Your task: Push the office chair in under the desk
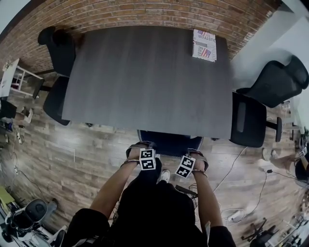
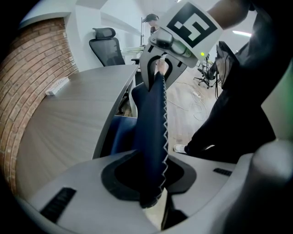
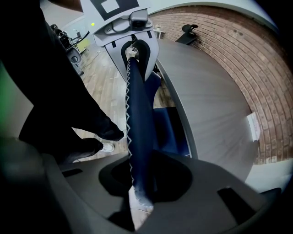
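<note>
Blue office chair [image 1: 169, 142] is already mostly under the near edge of the grey table [image 1: 145, 72]; from the head view only the back and a bit of the seat stick out. Both grippers sit on the top edge of the backrest [image 2: 153, 137], the one with the white zigzag stitching. The left gripper [image 1: 140, 147] has its jaws pinching that padded edge, and the right gripper [image 1: 193, 154] is clamped on the same edge just beside it, pointing pretty much straight down. There's a white printed box or booklet [image 1: 204, 45] on the far right corner of the table. A black chair [image 1: 60, 53] sits at the left end, another black chair [image 1: 251, 116] at the right end, and a brick wall [image 1: 145, 12] runs behind.
</note>
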Tool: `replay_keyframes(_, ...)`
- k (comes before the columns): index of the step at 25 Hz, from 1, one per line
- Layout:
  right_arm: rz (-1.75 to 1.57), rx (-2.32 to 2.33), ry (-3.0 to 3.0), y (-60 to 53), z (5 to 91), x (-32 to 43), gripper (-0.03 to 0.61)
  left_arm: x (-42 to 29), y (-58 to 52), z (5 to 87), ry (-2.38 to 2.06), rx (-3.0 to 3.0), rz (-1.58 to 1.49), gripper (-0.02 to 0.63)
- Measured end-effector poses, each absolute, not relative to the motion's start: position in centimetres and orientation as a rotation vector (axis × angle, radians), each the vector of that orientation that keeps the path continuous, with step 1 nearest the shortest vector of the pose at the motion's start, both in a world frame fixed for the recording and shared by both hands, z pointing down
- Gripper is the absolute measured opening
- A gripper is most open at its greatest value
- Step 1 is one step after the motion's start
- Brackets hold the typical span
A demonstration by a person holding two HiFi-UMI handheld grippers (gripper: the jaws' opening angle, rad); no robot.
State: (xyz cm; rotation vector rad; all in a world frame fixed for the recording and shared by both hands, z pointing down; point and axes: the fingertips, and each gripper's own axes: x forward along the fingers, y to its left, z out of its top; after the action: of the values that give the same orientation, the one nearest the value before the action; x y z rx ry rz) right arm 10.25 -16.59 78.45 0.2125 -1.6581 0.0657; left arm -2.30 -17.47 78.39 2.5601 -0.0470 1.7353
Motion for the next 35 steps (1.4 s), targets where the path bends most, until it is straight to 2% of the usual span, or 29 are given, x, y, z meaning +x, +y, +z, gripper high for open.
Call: replay_keyframes(35,0.061,0.121,-1.705,-19.2,78.6,12.3,0.092,-0.1,-19.7,78.6,-0.103,2.505,1.732,0.1)
